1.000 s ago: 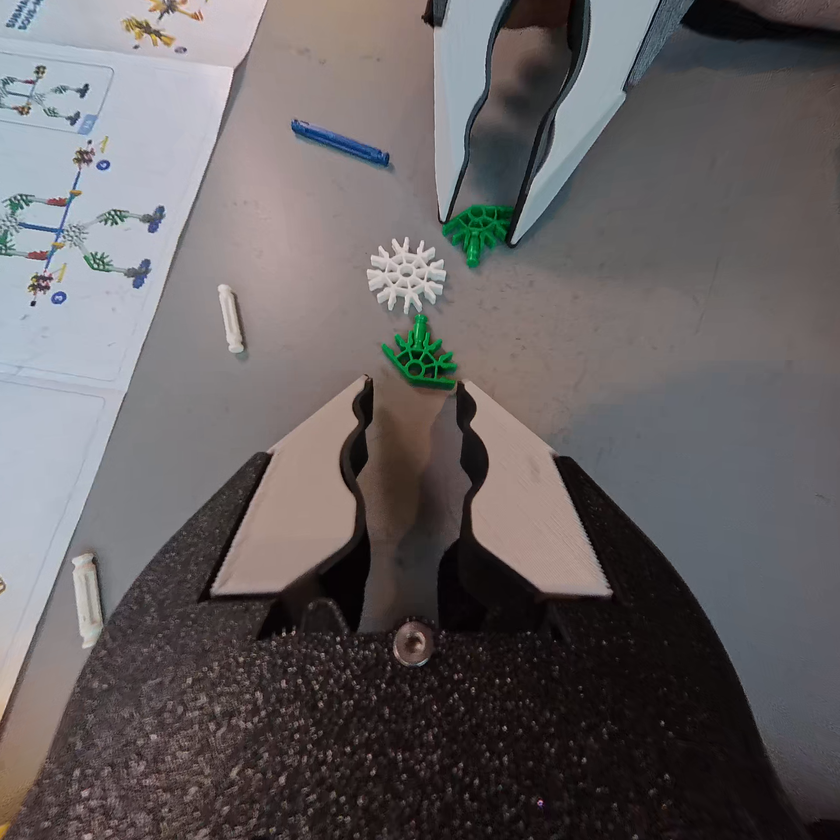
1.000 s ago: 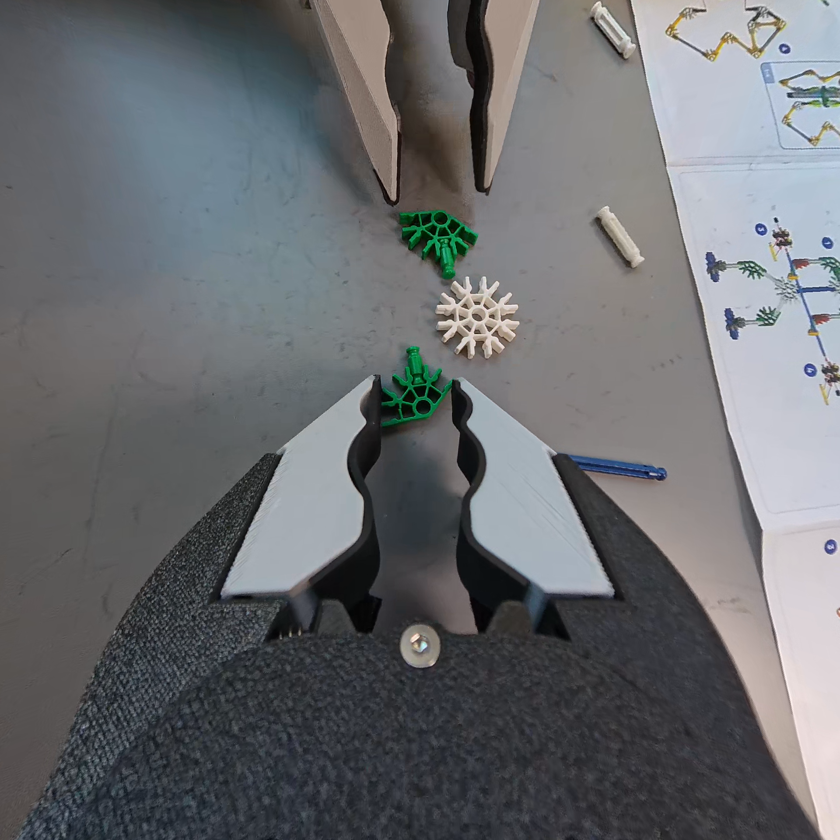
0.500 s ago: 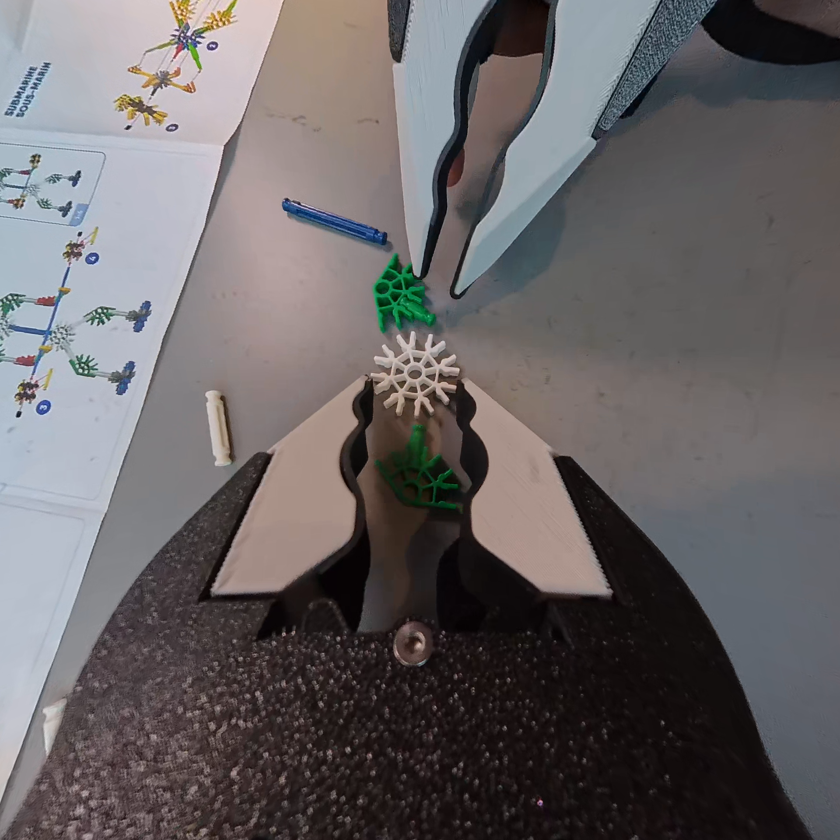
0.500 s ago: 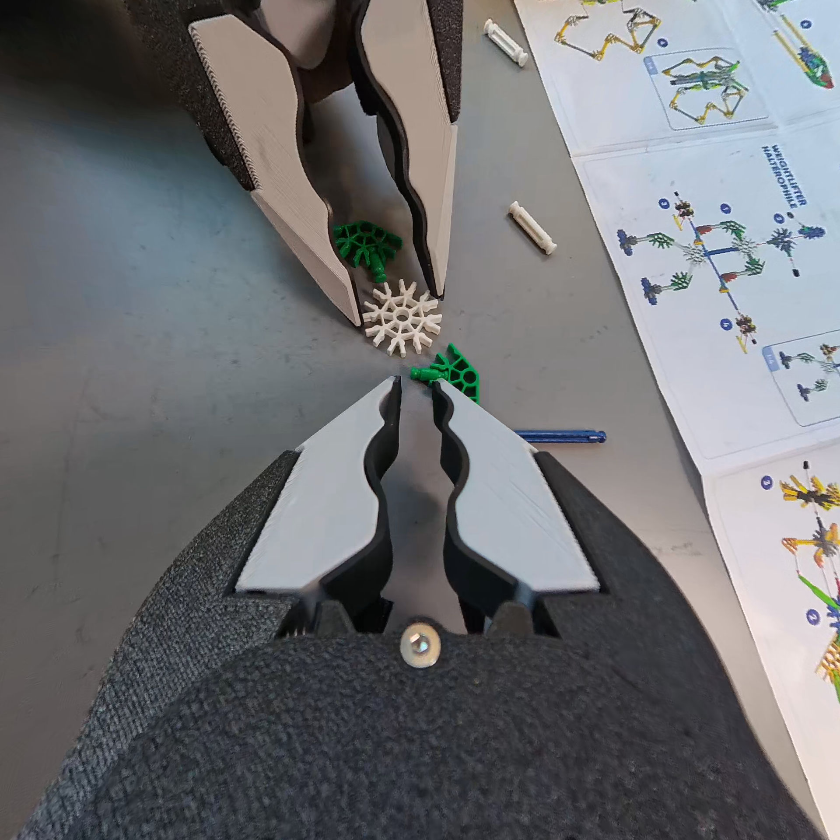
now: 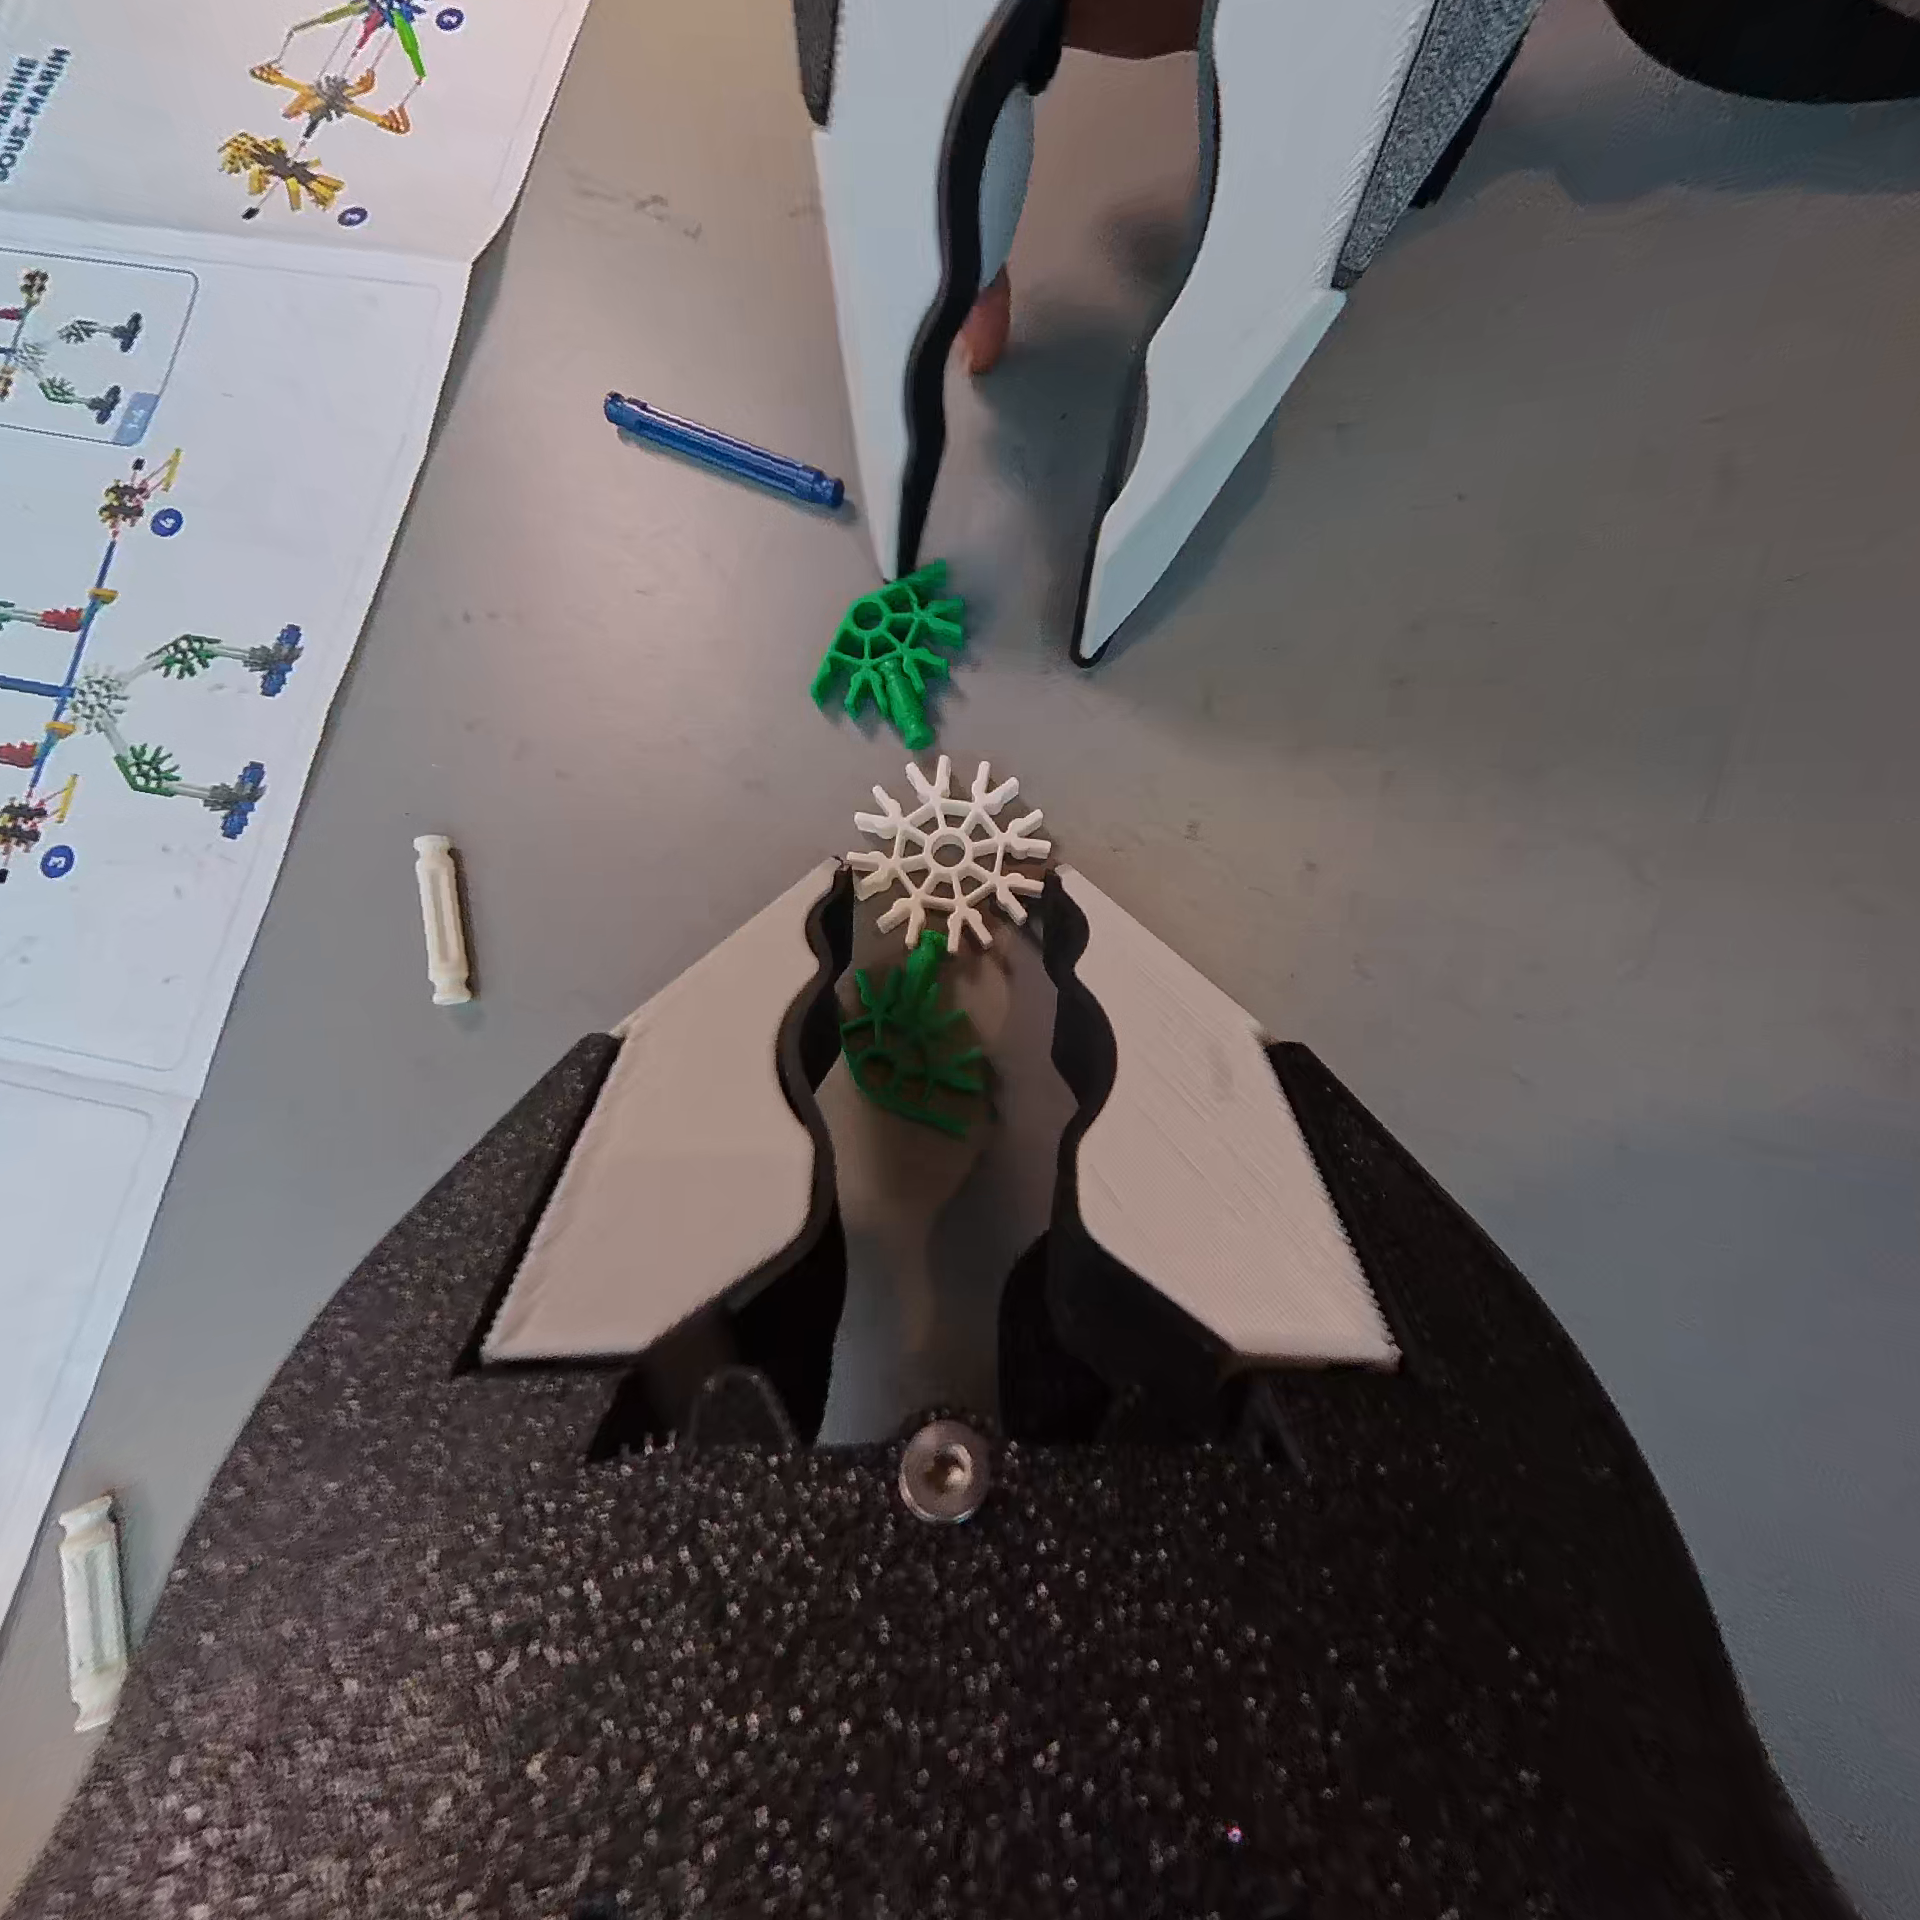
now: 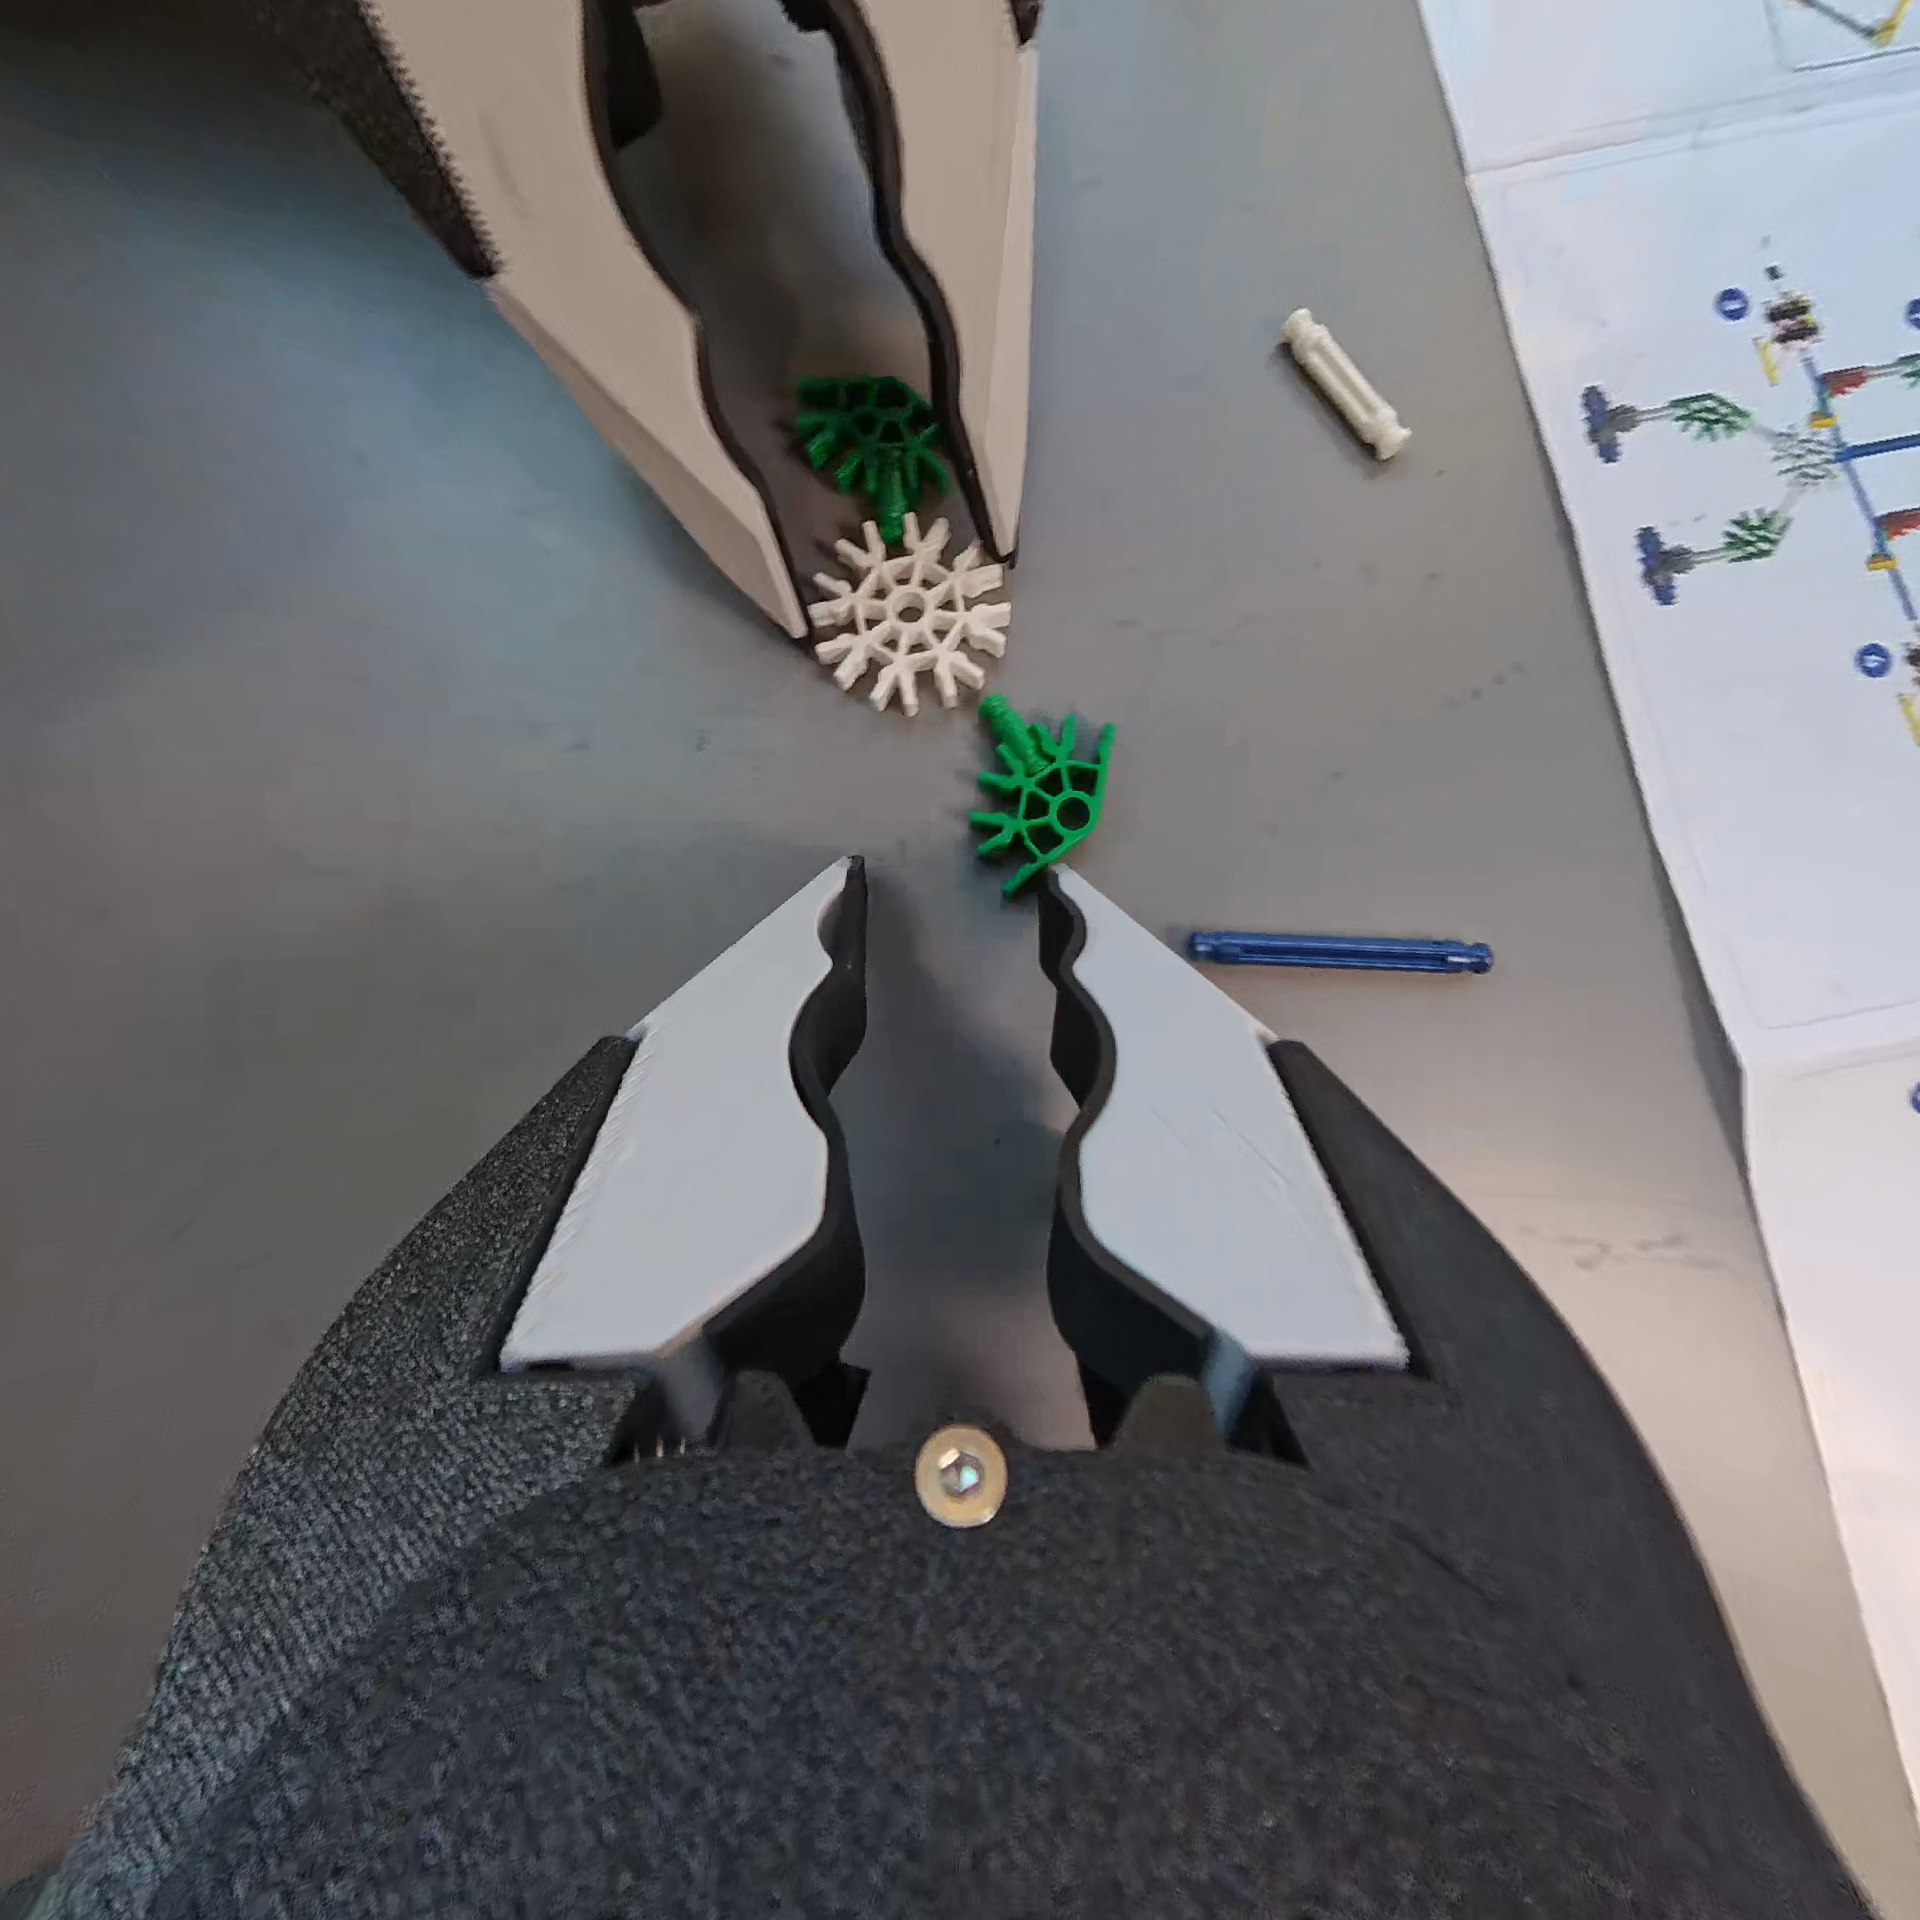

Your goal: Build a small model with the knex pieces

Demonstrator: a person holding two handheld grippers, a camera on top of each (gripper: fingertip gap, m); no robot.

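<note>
Grey matte tabletop point(image 5: 1507, 831) is filling both views, lightly scuffed and smudged. Soft overhead light is casting faint blurred shadows on it. White folded instruction sheet point(image 5: 260, 436) is lying flat along one table side, showing coloured diagrams. No walls, floor or windows are showing.

Left tongs point(image 5: 948, 883): two flat, pale grey fingers tapering to points, with fine ridged print lines on the top faces and serrated outer edges. Each inner edge carries a wavy black pad. The body is black with a coarse speckled texture, and a round silver screw sits at its centre, behind the fingers. Right tongs point(image 6: 951, 878): same form, with light blue-grey fingers, black wavy pads, a dark woven-textured body and a silver hex-socket screw.
</note>
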